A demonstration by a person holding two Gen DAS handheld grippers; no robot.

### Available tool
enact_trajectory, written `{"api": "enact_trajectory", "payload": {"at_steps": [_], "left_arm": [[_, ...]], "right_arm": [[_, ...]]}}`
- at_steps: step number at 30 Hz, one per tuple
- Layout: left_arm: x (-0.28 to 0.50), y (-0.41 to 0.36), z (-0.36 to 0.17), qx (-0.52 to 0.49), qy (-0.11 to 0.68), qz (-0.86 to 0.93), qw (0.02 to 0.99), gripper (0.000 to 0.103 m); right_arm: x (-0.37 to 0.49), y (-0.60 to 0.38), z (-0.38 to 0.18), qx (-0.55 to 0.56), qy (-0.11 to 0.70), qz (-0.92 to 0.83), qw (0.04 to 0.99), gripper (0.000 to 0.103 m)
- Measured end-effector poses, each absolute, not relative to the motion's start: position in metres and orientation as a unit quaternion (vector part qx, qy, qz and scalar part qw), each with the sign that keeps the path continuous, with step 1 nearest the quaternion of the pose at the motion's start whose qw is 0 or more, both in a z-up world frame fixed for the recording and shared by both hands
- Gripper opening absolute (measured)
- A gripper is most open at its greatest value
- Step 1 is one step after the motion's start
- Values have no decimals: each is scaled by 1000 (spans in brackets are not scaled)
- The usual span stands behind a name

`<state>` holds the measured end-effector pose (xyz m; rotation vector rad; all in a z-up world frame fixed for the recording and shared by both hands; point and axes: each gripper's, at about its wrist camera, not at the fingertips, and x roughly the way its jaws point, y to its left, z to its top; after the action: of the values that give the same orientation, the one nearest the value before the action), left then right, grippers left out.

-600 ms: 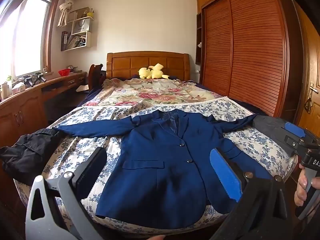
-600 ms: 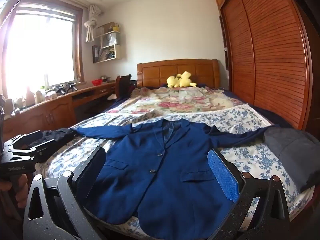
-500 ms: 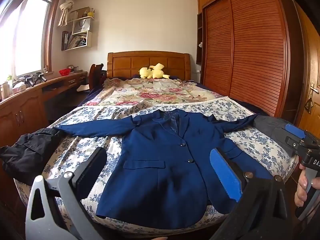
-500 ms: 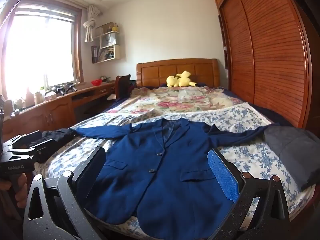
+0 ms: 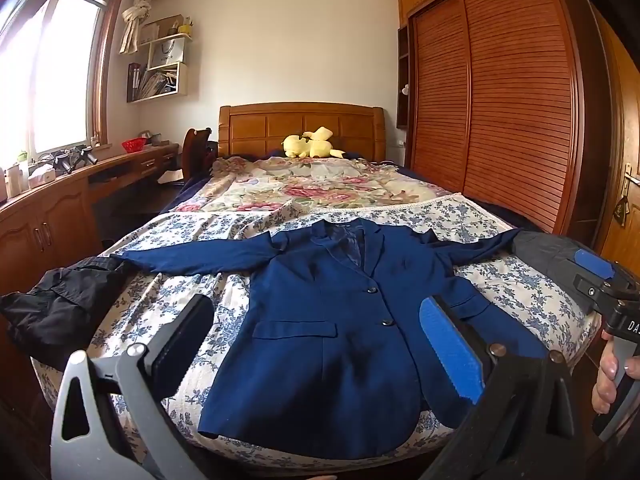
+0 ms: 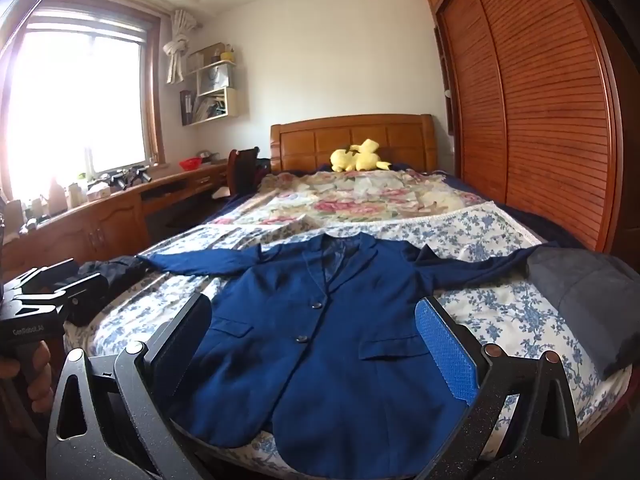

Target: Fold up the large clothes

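Observation:
A navy blue suit jacket [image 5: 340, 320] lies flat and face up on the bed, buttoned, with both sleeves spread out to the sides; it also shows in the right wrist view [image 6: 320, 332]. My left gripper [image 5: 316, 320] is open and empty, held above the jacket's hem at the foot of the bed. My right gripper [image 6: 312, 324] is open and empty too, also over the hem. The right gripper shows at the right edge of the left wrist view [image 5: 600, 280], and the left gripper at the left edge of the right wrist view [image 6: 44, 296].
A blue floral sheet [image 5: 168, 300] covers the bed. A black garment [image 5: 52, 308] lies at the left edge, a dark grey garment [image 6: 588, 300] at the right edge. A yellow plush toy [image 5: 312, 146] sits by the headboard. A wardrobe [image 5: 500, 100] stands right, a desk [image 5: 60, 200] left.
Both grippers have shifted only very slightly; the view is almost the same. The jacket has not moved and both grippers stay open.

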<state>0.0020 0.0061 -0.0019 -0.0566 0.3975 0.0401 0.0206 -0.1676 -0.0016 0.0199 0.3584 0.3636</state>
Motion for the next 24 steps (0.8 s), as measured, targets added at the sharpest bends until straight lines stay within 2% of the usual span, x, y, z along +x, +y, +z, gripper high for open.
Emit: {"api": "enact_trajectory", "payload": {"at_steps": [24], "left_arm": [[-8, 1, 7, -17, 185, 15, 982, 103]], "right_arm": [[17, -159, 0, 7, 173, 177, 969, 103]]}}
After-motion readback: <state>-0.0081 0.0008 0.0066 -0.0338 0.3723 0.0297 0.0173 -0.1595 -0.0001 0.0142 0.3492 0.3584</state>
